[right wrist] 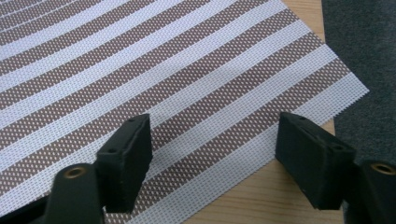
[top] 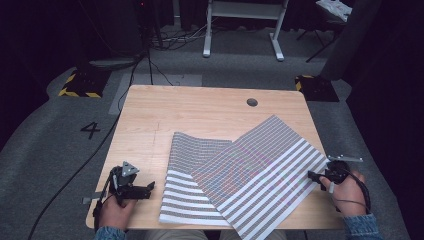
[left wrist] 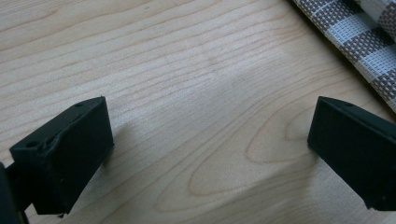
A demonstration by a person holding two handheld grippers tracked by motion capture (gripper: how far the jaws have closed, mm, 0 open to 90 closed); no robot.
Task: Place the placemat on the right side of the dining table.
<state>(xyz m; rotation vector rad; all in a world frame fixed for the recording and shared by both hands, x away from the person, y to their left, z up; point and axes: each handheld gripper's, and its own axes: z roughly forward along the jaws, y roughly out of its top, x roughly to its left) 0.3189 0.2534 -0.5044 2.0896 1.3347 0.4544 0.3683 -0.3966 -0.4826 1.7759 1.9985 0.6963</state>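
Observation:
Two woven brown-and-white striped placemats overlap on the wooden table (top: 175, 110). The upper mat (top: 260, 170) lies turned at an angle over the lower mat (top: 187, 195). My left gripper (top: 150, 189) rests open on bare wood to the left of the mats; in the left gripper view its jaws (left wrist: 210, 121) stand wide apart with nothing between them, and a mat corner (left wrist: 355, 32) shows beyond. My right gripper (top: 312, 176) is open at the upper mat's right edge. In the right gripper view, that gripper (right wrist: 212, 140) straddles the striped mat (right wrist: 140, 56) near its corner.
A round cable hole (top: 252, 102) sits near the table's far edge. Grey carpet (right wrist: 364, 46) lies beyond the table's right edge. A cable (top: 75, 175) runs over the floor at the left, and a white desk frame (top: 240, 25) stands behind.

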